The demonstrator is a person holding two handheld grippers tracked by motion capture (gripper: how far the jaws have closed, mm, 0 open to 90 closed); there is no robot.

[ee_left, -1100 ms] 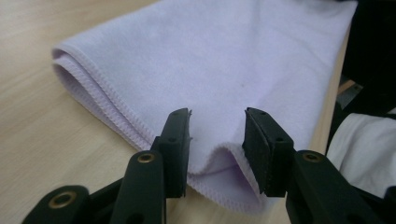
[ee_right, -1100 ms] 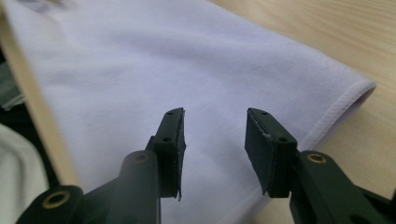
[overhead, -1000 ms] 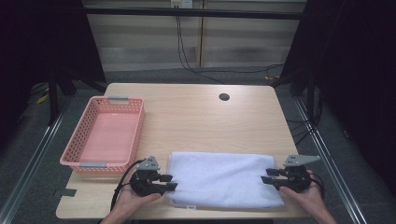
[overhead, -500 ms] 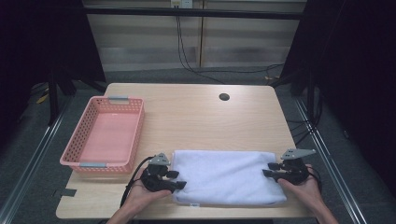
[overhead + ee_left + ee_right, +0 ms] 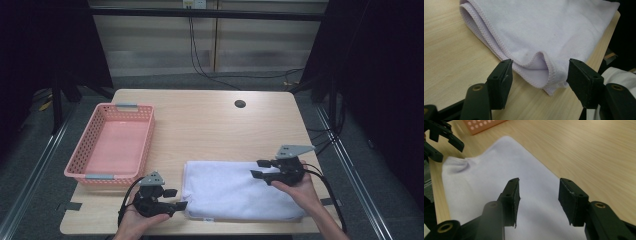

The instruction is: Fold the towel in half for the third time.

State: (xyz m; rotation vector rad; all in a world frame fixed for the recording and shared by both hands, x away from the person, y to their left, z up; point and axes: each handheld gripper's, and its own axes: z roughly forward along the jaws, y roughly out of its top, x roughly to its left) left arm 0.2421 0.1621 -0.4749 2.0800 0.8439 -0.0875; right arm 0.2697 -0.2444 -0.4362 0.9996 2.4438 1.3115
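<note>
The folded white towel (image 5: pixel 240 190) lies flat in the lower middle of the high view, near the table's (image 5: pixel 210 120) front edge. Its long axis runs left to right across the frame and its layered corner points lower left. It looks freshly laid down, to judge by how both tools stand off it. In the left gripper view that corner (image 5: pixel 541 72) puckers up between wide jaws that do not touch it. The left gripper (image 5: pixel 172 199), at the lower left, has just been opening, and the right gripper (image 5: pixel 261 169), hovering over the towel's right part, has too, with nothing clamped. The pink basket (image 5: pixel 90 165) waits at the left.
</note>
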